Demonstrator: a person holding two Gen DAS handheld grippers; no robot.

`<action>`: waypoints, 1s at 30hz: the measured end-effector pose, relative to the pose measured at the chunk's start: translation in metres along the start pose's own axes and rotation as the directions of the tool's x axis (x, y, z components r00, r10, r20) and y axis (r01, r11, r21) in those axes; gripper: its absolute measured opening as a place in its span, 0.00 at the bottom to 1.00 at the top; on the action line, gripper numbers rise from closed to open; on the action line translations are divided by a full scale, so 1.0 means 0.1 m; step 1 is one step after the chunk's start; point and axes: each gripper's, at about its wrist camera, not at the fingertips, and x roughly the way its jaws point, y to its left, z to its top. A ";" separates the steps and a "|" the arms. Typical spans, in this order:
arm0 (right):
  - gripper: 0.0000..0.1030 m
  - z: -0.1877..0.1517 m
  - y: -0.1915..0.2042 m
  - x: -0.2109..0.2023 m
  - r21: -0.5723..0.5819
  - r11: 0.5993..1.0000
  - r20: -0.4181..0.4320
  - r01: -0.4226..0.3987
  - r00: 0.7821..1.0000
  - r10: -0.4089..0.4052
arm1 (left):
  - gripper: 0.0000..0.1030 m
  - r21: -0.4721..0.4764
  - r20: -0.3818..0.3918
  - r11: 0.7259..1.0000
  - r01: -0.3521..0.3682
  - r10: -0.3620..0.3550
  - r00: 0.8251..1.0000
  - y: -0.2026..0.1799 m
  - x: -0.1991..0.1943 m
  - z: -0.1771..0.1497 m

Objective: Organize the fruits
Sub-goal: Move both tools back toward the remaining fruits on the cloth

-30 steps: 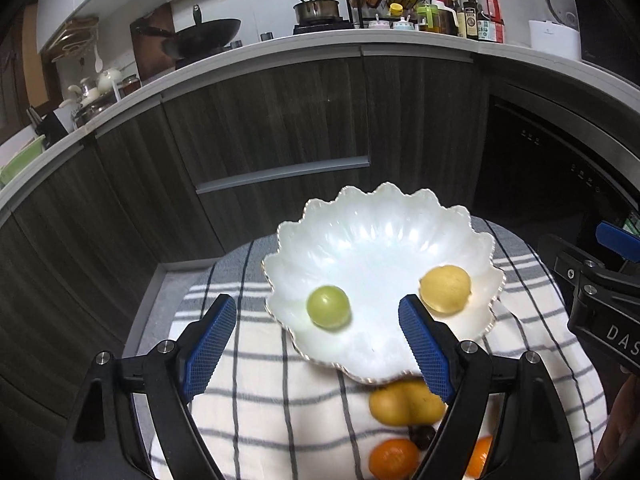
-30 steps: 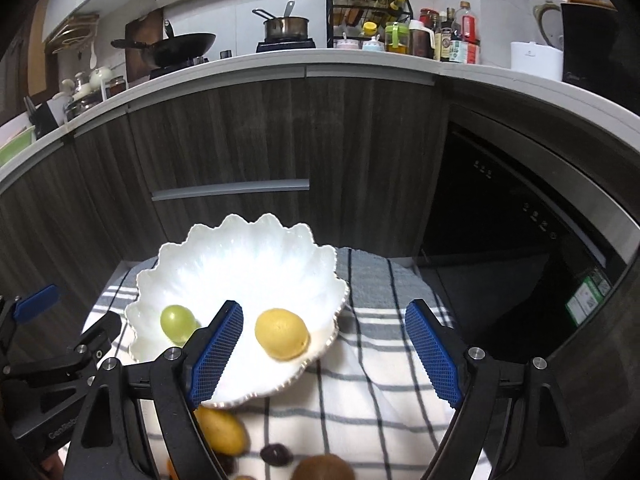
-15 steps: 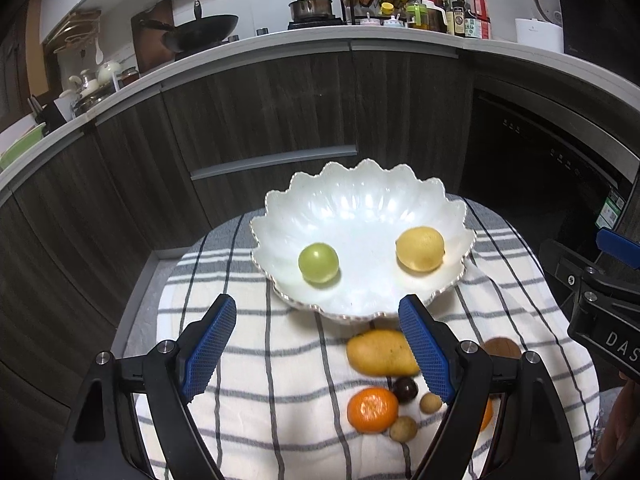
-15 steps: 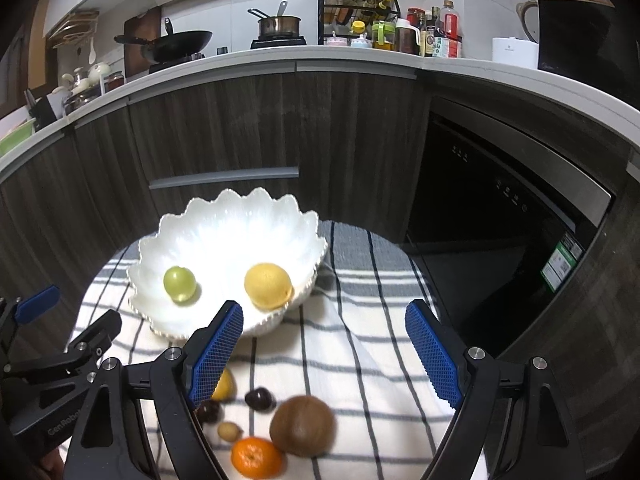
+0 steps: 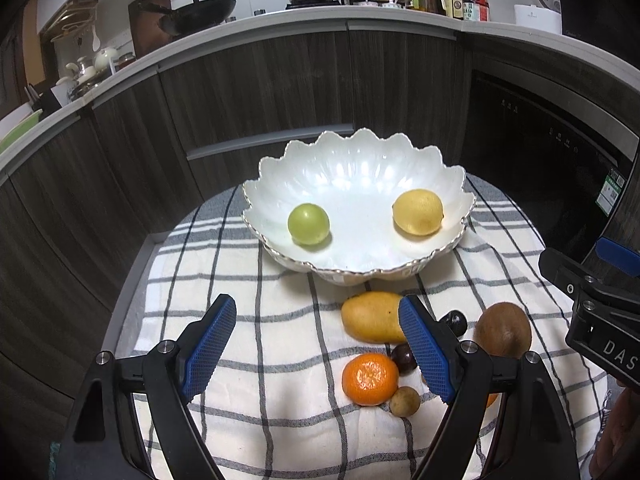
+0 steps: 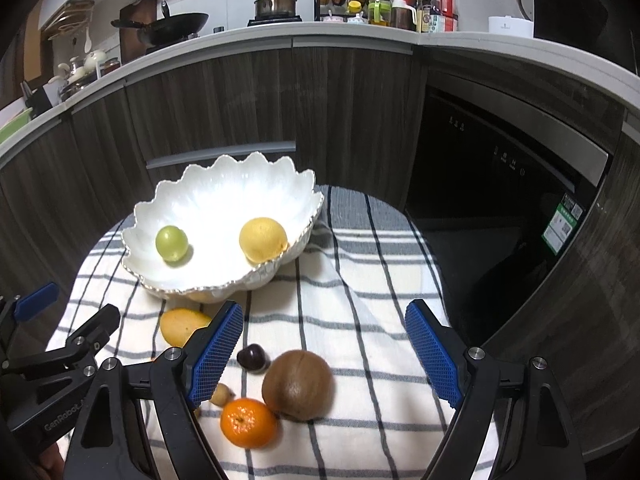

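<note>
A white scalloped bowl (image 5: 360, 160) (image 6: 224, 184) stands on a striped cloth and holds a green fruit (image 5: 308, 224) (image 6: 171, 243) and a lemon (image 5: 417, 211) (image 6: 263, 239). In front of it lie a mango (image 5: 370, 317) (image 6: 182, 325), a tangerine (image 5: 370, 378) (image 6: 248, 422), a kiwi (image 5: 503, 330) (image 6: 297, 385), dark cherries (image 5: 403, 357) (image 6: 252, 357) and a small brown fruit (image 5: 405, 401) (image 6: 222, 395). My left gripper (image 5: 318, 348) is open above the cloth, left of the loose fruit. My right gripper (image 6: 326, 354) is open with the kiwi between its fingers, not touching.
The checked cloth (image 5: 248, 280) covers a small round table; its edges drop off left and right. Dark cabinets (image 5: 260, 92) and a dishwasher front (image 6: 500, 148) stand behind. The counter above carries a wok, a pot and bottles.
Both grippers have pulled back from the bowl and sunk lower. The loose fruit in front of the bowl has come into view. Both stayed open.
</note>
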 end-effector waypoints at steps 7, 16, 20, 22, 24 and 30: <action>0.82 -0.10 -0.01 0.11 0.006 1.000 -0.030 0.001 1.000 -0.001 | 0.81 -0.001 -0.037 1.000 0.015 -0.015 0.999 -0.02 0.14 -0.11; 0.82 -0.24 -0.02 0.26 0.009 1.000 -0.070 -0.002 0.998 0.003 | 0.81 -0.001 -0.096 0.999 0.047 -0.047 0.994 -0.09 0.32 -0.28; 0.82 -0.29 -0.03 0.32 0.012 1.000 -0.087 -0.005 0.996 0.006 | 0.80 -0.005 -0.117 0.998 0.055 -0.055 0.992 -0.10 0.38 -0.33; 0.82 -0.32 -0.03 0.35 0.012 1.000 -0.093 -0.007 0.996 0.008 | 0.80 -0.010 -0.129 0.998 0.061 -0.062 0.990 -0.10 0.41 -0.36; 0.82 -0.33 -0.03 0.38 0.012 1.000 -0.100 -0.008 0.995 0.010 | 0.80 -0.022 -0.140 0.997 0.076 -0.079 0.987 -0.10 0.44 -0.38; 0.82 -0.38 -0.03 0.41 0.013 1.000 -0.114 -0.012 0.993 0.014 | 0.78 -0.018 -0.164 0.996 0.087 -0.089 0.982 -0.13 0.50 -0.44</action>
